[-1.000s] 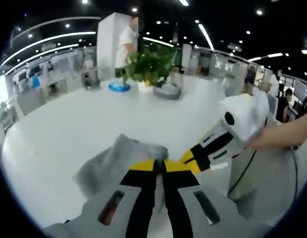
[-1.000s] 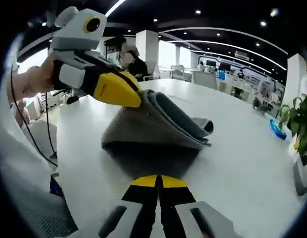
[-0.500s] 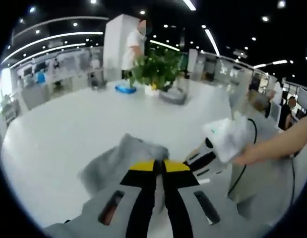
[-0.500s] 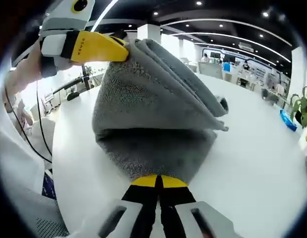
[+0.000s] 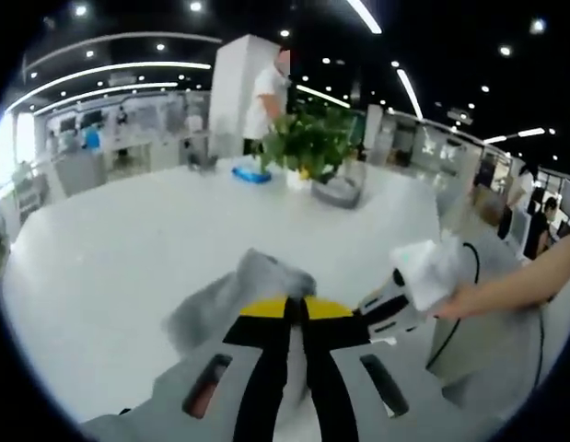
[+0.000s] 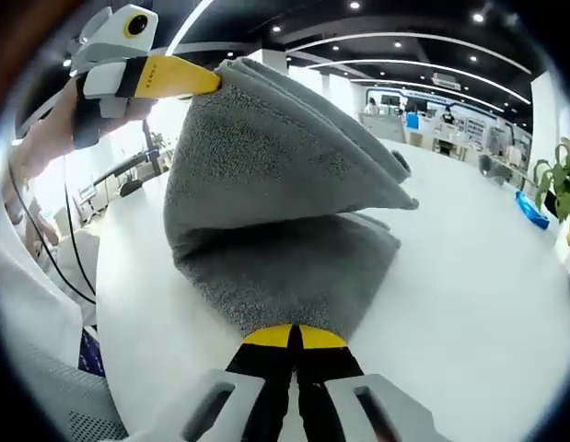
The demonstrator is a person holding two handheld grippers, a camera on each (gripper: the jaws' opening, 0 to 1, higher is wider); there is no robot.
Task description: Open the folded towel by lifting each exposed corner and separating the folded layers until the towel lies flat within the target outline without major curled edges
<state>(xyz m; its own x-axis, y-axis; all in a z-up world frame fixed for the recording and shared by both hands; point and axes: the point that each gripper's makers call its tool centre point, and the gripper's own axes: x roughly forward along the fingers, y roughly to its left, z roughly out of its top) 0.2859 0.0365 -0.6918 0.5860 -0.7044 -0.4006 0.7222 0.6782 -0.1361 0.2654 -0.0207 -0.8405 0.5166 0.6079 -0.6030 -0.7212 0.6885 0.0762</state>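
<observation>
Grey towel (image 6: 285,212) hides where the right gripper (image 6: 295,337) fingers meet it

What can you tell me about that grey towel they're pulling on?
The grey towel looks like thick terry cloth, still folded in layers. The left hand-held gripper pinches its upper corner and holds it up, while the right hand-held gripper is shut on the lower edge. The layers gape apart between them; its far end rests on the white table.
</observation>
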